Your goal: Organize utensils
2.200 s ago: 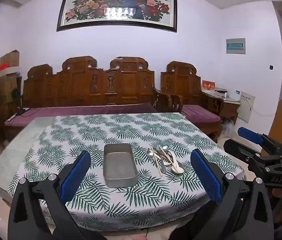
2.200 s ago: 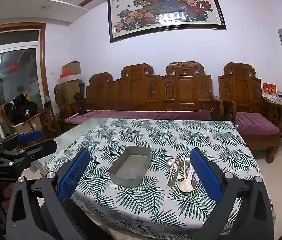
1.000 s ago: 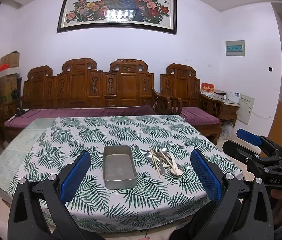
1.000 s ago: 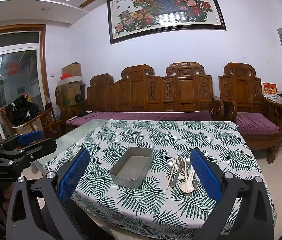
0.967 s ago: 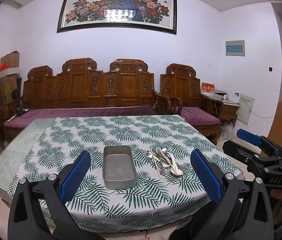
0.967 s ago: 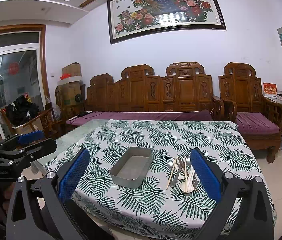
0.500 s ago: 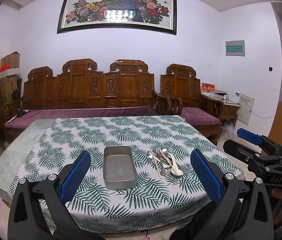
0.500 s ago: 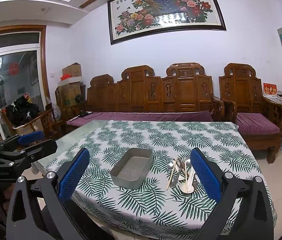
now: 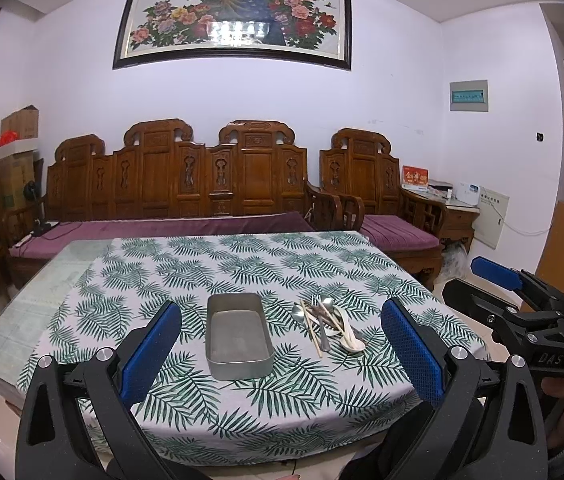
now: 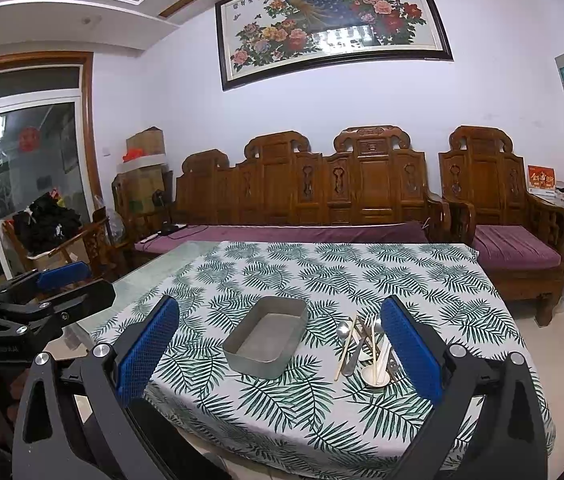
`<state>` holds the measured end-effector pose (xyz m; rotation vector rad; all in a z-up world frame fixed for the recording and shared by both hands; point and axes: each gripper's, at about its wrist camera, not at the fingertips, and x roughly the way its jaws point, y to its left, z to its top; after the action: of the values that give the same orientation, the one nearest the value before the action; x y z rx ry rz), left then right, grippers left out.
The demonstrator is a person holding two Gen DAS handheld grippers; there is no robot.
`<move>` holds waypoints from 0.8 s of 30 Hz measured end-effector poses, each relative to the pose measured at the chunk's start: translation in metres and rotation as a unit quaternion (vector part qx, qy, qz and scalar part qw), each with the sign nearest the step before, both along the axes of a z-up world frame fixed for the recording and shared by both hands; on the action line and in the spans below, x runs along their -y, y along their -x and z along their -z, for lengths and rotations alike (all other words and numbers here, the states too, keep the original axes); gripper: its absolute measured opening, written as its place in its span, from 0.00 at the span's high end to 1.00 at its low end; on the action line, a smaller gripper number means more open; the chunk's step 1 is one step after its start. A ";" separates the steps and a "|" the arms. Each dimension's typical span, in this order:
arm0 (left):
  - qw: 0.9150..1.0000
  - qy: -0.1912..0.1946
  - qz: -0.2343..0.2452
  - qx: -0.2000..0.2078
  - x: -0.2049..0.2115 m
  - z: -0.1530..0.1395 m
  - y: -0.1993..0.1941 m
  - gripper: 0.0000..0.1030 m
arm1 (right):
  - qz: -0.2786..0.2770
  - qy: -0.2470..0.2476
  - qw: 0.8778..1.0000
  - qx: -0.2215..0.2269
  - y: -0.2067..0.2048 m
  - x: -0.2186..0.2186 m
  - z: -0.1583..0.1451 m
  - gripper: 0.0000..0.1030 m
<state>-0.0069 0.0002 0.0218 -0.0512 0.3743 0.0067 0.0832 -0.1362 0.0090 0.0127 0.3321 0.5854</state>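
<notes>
Leaf-print cloth (image 9: 241,264) covered most of the desk (image 9: 41,300), leaving a bare glass strip along its left edge. Metal tin (image 9: 238,336) sat on the cloth toward the near edge, open side up, nothing inside it. Utensils (image 9: 328,322) lay in a loose overlapping pile just to the right of the tin, apart from it: chopsticks, a fork, metal spoons and a white ceramic spoon could be made out; exact count not resolvable.

Left tongs (image 9: 279,350) were released, jaws spread wide, held off the near edge of the desk with the tin framed between the blue pads. Right tongs (image 10: 279,354) likewise released and empty, hovering short of the tin, with the pile close to the right-hand pad. Judgement: both tools were held back and spread as a ready posture; sorting had not begun, and the tin was probably the intended receptacle, placed beside the pile to keep transfers short.

Behind the tin: carved wooden bench (image 9: 185,184) with purple cushions, and a framed peacock painting (image 9: 233,16) on the white wall. Cardboard boxes stood in the far-left corner.
</notes>
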 end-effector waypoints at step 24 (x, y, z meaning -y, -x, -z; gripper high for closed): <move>1.000 0.000 0.003 -0.004 0.004 0.001 -0.001 0.06 | 0.000 -0.002 1.000 -0.001 0.001 -0.001 -0.004 0.02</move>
<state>-0.0061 -0.0040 0.0206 -0.0508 0.3826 0.0018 0.0820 -0.1356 0.0131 0.0163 0.3330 0.5860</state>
